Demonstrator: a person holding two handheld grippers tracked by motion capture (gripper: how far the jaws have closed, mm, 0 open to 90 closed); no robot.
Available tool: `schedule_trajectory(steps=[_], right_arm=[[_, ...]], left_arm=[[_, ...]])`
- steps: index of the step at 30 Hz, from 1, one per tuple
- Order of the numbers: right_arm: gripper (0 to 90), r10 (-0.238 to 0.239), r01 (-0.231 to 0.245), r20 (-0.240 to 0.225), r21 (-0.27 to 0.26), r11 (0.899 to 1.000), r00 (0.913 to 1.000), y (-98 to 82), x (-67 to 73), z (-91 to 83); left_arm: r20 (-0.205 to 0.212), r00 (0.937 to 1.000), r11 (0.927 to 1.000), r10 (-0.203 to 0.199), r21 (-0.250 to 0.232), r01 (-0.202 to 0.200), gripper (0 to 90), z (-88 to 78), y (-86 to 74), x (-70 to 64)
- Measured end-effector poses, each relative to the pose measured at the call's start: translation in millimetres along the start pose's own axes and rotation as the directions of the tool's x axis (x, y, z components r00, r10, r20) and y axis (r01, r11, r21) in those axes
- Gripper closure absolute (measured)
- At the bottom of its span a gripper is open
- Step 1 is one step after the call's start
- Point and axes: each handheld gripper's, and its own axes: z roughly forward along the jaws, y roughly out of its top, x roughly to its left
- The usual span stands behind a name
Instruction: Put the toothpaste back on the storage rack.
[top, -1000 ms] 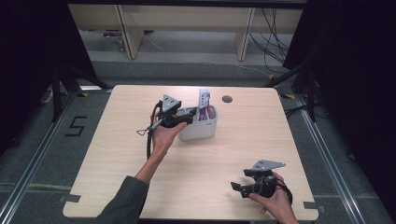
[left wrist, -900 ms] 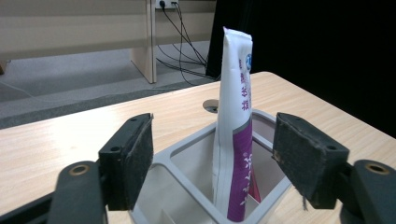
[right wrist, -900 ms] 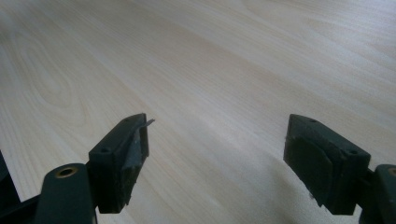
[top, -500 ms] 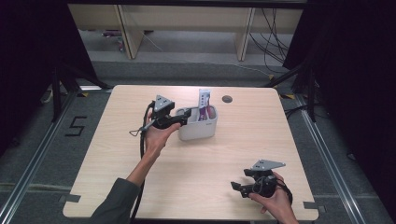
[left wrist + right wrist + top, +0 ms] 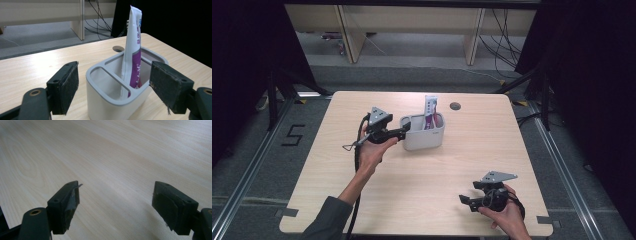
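Left gripper (image 5: 403, 132) of mine sits at the near-left wall of the grey holder (image 5: 424, 139), its jaws apart and just having been opening, with nothing pressed between the pads. Seen from the left gripper view, this same left gripper (image 5: 113, 86) has the holder (image 5: 107, 100) standing between and just past its pads, untouched. Inside the holder's farther compartment stands a white and purple tube (image 5: 132, 52), upright and leaning a little against the divider; from above the tube (image 5: 430, 112) pokes over the rim. Farther right, near the table's (image 5: 422, 190) front edge, my right gripper (image 5: 466, 201) rests well apart from the holder, jaws wide with bare wood between them.
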Motion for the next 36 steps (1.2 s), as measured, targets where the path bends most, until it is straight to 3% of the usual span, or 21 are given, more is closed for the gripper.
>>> schedule_trajectory(steps=[7, 9, 11, 13, 14, 15, 36], right_arm=[[23.1, 0.008, -0.008, -0.001, 0.002, 1.000, 1.0000, -0.3, -0.9, -0.2], [23.1, 0.054, -0.053, -0.018, 0.015, 0.998, 0.9984, -0.6, 1.7, -0.2], [23.1, 0.042, -0.041, -0.013, 0.007, 0.999, 0.9990, -0.6, 0.7, -0.1], [23.1, 0.063, -0.063, -0.020, 0.012, 0.998, 0.9978, -0.7, 1.7, 0.1], [23.1, 0.027, -0.027, -0.014, -0.007, 1.000, 0.9995, -0.7, -0.7, 0.7], [23.1, 0.023, -0.024, -0.010, -0.009, 1.000, 0.9997, -0.6, -0.9, 0.7], [23.0, 0.032, -0.033, -0.022, -0.021, 0.999, 0.9992, -1.1, -1.5, 1.5]], left_arm=[[0.006, 1.0000, 1.0000, 0.007, 0.004, -0.007, 22.5, -8.1, -4.9, 2.7], [0.006, 1.0000, 0.9999, 0.008, 0.010, -0.008, 22.3, -10.0, -6.9, 4.0], [0.008, 1.0000, 1.0000, 0.002, 0.008, -0.003, 22.3, -12.2, -9.4, 5.0], [0.009, 0.9999, 0.9999, 0.005, 0.009, -0.005, 22.3, -13.5, -10.9, 6.2], [0.007, 1.0000, 0.9999, 0.004, 0.012, -0.004, 22.3, -14.5, -11.8, 6.6], [0.010, 1.0000, 1.0000, -0.001, 0.008, 0.001, 22.3, -15.1, -12.8, 7.2], [0.031, 0.9993, 0.9993, 0.023, 0.030, -0.024, 21.6, -37.5, -28.5, 11.5]])
